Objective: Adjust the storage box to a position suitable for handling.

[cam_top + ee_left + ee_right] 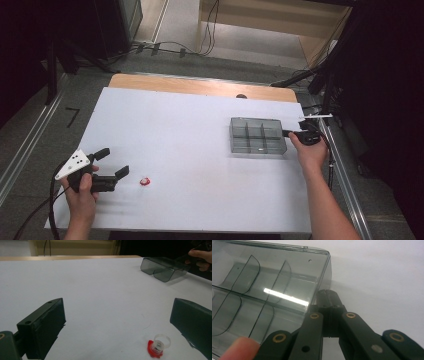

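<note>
The left gripper (114,162) is held with its jaws wide apart on the white table (190,135), the small red-and-clear ring (145,181) lying just beside its tips. The right gripper (325,296) (jaws pressed together, nothing between them) is set against the wall of the grey compartment box (257,135).

Overhead camera; two low gripper-mounted close-ups
</note>
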A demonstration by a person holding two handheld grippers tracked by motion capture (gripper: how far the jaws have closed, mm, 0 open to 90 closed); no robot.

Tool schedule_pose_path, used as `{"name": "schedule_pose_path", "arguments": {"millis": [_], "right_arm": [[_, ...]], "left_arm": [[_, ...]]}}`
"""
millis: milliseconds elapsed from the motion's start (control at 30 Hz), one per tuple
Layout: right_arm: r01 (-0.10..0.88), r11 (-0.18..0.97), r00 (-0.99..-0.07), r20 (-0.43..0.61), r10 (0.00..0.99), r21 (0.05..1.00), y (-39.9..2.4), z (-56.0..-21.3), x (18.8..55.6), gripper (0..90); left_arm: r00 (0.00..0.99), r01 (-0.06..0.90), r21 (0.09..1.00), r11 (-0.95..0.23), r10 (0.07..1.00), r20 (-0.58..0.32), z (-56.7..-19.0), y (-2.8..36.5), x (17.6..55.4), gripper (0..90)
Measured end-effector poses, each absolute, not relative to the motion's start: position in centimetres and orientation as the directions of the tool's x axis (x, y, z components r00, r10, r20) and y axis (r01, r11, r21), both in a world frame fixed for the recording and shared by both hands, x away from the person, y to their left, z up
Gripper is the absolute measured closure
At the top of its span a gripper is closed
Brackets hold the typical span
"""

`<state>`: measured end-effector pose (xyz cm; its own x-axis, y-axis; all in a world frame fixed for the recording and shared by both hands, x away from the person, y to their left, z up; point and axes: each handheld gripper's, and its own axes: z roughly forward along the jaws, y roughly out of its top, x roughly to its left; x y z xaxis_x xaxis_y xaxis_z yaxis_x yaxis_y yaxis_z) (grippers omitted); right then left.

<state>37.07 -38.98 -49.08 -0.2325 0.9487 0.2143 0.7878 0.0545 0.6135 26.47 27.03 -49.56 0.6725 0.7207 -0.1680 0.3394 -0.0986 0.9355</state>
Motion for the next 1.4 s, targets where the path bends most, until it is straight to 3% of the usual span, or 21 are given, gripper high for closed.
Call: {"name": "schedule_pose_path", "arguments": {"millis": [1400], "right_arm": [[0.773, 0.030, -0.252, 0.264, 0.931, 0.633, -35.5, -49.2, 35.1, 88.4]], "left_arm": [[0.673, 0.341, 0.935, -0.099, 0.720, -0.169, -49.6, 27.0, 26.6, 0.0]]}}
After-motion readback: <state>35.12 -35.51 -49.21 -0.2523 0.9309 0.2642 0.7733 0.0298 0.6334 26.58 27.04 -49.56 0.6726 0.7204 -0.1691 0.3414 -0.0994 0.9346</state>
